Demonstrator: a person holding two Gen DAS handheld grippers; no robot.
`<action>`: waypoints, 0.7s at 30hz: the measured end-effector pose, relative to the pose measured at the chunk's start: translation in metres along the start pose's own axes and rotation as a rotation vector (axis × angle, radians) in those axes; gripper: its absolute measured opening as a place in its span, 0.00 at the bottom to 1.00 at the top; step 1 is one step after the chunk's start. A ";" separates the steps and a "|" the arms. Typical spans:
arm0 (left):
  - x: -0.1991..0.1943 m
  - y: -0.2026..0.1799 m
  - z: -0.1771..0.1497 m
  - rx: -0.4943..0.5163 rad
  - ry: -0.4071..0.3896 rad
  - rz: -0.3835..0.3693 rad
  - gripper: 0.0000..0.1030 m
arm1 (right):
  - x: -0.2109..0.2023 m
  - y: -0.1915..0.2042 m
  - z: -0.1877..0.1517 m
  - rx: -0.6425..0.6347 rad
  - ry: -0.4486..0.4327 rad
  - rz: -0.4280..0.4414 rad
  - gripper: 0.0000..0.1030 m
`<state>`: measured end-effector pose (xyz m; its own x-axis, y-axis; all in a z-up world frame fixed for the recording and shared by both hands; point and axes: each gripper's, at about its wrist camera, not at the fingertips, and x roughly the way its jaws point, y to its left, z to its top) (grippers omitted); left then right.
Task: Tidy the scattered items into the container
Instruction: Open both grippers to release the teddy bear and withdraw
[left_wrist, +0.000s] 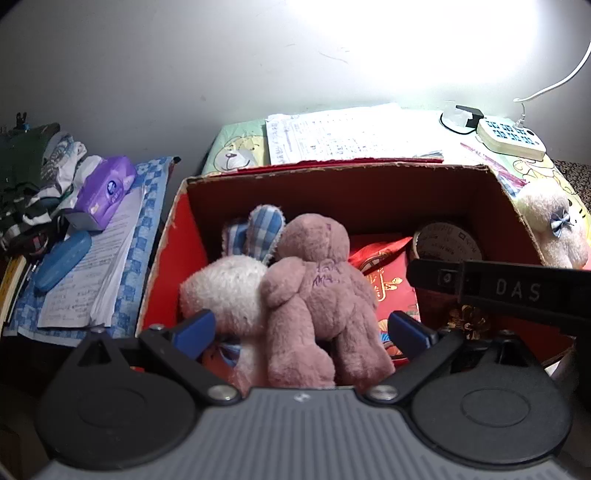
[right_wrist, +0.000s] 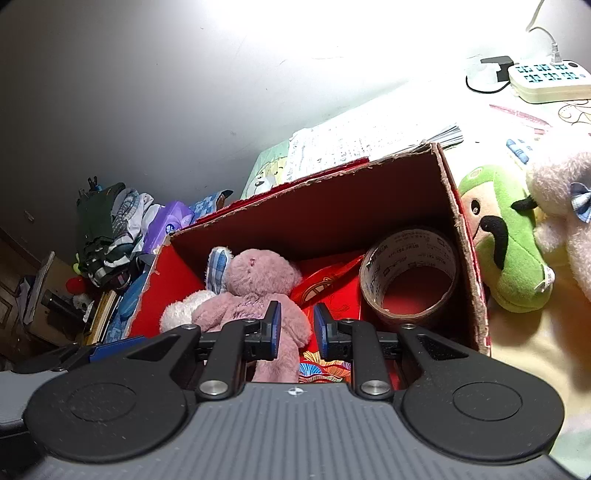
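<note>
Inside the red cardboard box (left_wrist: 170, 251), a pink plush toy (left_wrist: 317, 291) leaned against a white plush rabbit (left_wrist: 225, 291), a tape roll (right_wrist: 410, 273) to their right. Around both toys, the left gripper (left_wrist: 303, 328) was spread wide. The right gripper (right_wrist: 297, 330), empty, stood slightly parted.

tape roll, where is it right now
The tape roll sits inside the cardboard box, in its right corner against the wall, beside the red packet.
</note>
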<state>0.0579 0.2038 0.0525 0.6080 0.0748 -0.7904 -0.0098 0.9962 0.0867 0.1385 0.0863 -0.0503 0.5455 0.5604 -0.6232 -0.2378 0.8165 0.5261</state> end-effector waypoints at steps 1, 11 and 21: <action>-0.002 0.000 0.000 -0.001 -0.003 0.002 0.97 | -0.003 0.000 -0.001 0.003 -0.003 0.000 0.22; -0.015 -0.009 -0.006 -0.018 -0.013 0.018 0.97 | -0.022 -0.010 -0.010 0.052 -0.011 0.036 0.23; -0.038 -0.033 -0.003 -0.043 -0.061 -0.001 0.97 | -0.055 -0.029 -0.009 0.083 -0.068 0.127 0.27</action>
<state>0.0330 0.1686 0.0779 0.6550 0.0722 -0.7522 -0.0423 0.9974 0.0589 0.1081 0.0329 -0.0370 0.5690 0.6453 -0.5098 -0.2425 0.7240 0.6457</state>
